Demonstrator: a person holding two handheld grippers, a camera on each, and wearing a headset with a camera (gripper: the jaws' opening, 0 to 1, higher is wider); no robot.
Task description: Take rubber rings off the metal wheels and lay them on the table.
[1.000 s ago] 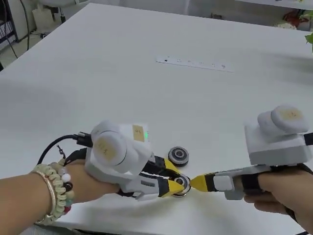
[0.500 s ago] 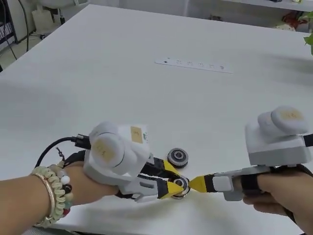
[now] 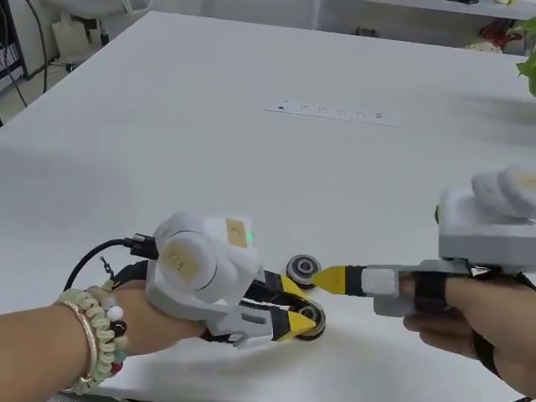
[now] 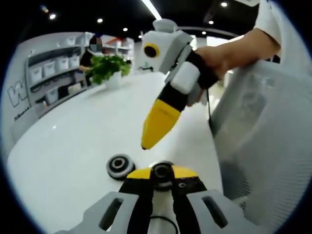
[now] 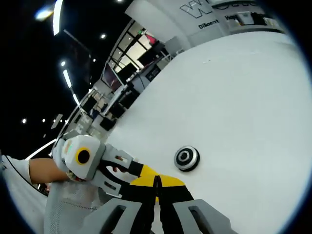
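Observation:
My left gripper point(image 3: 300, 307) is shut on a metal wheel point(image 3: 310, 318) low over the white table point(image 3: 251, 167) near its front edge. In the left gripper view that wheel point(image 4: 162, 169) sits between the yellow jaw tips. A second wheel point(image 3: 302, 270) with a dark rubber ring lies flat on the table just beyond it, also seen as wheel point(image 4: 120, 165) and wheel point(image 5: 187, 158). My right gripper point(image 3: 318, 279) is shut, its yellow tip hovering beside the loose wheel and a little apart from the held one. I see nothing between its jaws.
A long white strip point(image 3: 329, 111) with small marks lies farther back on the table. A green plant point(image 4: 107, 68) stands at the table's far right. The person's left wrist point(image 3: 92, 335) wears bead bracelets.
My right gripper has drawn its tip off the held wheel and now hovers by the loose wheel. The left gripper keeps its hold in about the same spot.

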